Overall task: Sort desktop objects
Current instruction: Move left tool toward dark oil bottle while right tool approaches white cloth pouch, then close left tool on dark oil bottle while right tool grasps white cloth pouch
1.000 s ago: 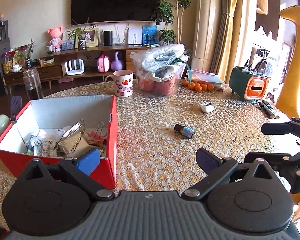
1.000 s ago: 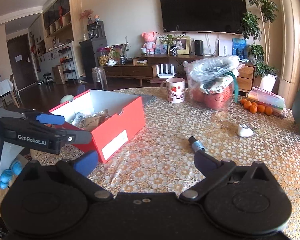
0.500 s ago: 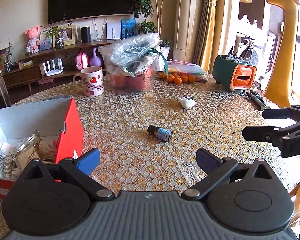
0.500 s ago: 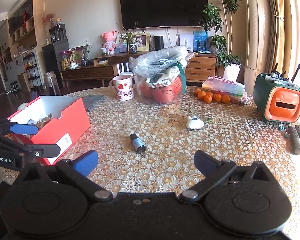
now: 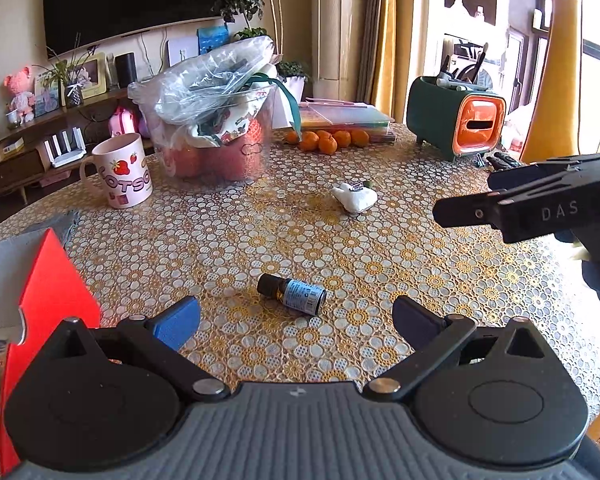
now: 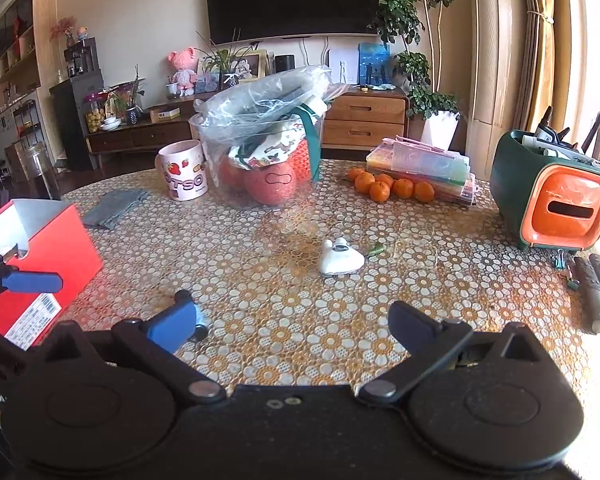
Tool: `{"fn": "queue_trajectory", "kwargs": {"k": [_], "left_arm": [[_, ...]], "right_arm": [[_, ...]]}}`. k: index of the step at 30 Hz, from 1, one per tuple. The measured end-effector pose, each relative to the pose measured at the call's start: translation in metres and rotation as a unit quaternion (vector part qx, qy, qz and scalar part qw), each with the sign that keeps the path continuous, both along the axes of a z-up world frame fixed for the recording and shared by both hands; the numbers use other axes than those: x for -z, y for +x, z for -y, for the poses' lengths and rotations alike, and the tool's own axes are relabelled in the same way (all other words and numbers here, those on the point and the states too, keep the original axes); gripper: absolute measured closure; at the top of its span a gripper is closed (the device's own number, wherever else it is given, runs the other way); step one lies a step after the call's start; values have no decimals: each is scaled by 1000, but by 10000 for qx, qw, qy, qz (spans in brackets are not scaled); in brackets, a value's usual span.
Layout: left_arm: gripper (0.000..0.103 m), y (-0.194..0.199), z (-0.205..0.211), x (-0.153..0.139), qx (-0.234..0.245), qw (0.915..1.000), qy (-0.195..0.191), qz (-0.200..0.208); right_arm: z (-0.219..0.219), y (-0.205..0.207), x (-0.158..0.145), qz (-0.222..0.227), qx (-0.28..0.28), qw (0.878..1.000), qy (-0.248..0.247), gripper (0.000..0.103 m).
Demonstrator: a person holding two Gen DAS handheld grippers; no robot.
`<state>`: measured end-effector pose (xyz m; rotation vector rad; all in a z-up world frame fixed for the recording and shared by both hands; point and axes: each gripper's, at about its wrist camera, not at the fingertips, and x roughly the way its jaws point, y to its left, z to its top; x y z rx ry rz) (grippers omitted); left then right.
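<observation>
The bench (image 6: pixel 420 264) wore a floral lace cloth and carried a red box (image 6: pixel 48 248), mug (image 6: pixel 182 176), small bottle (image 5: pixel 292 294), tangerines (image 6: pixel 392 188), white trinket (image 6: pixel 340 260) and remotes (image 6: pixel 598 292).

A red box (image 6: pixel 56 248), a strawberry-printed white mug (image 5: pixel 122 170) and orange tangerines (image 5: pixel 328 140) sit on a yellow-and-white floral tablecloth (image 5: pixel 380 264).

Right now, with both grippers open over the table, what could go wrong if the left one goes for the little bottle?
1. The small bottle lies on its side between the open left gripper fingers; being round, it may roll away if nudged off-centre.
2. The red box sits close on the left; a wide swing could knock its wall.
3. The right gripper is nearby, so the two could collide.
</observation>
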<state>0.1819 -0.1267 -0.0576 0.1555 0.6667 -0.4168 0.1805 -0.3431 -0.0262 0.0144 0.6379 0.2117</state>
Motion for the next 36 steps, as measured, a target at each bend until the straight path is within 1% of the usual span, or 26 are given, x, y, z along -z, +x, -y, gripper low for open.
{"fn": "queue_trajectory", "kwargs": {"k": [4, 7, 12, 16, 25, 29, 32, 35, 36], "left_arm": [[0, 21, 9, 15, 126, 9998, 125, -15], [0, 37, 13, 26, 128, 9997, 218, -67], [0, 57, 17, 45, 155, 9993, 270, -199], [0, 65, 21, 54, 255, 9990, 266, -270], [0, 81, 25, 68, 345, 9984, 179, -417], [0, 82, 25, 72, 413, 9984, 176, -350], [0, 84, 25, 72, 453, 9983, 105, -344], [1, 87, 26, 75, 486, 9981, 111, -365], [1, 87, 25, 75, 503, 9980, 103, -365]], "right_arm": [[3, 33, 12, -41, 39, 10000, -44, 0], [4, 54, 22, -100, 36, 9999, -65, 0], [3, 84, 39, -215, 23, 9997, -128, 1], [1, 103, 48, -258, 23, 9995, -157, 1], [-1, 132, 68, -363, 72, 9991, -211, 2], [0, 142, 74, -406, 116, 9989, -217, 2], [-1, 147, 78, -457, 103, 9986, -239, 8], [-3, 150, 81, -468, 105, 9985, -272, 9], [-3, 151, 82, -480, 96, 9985, -262, 11]]}}
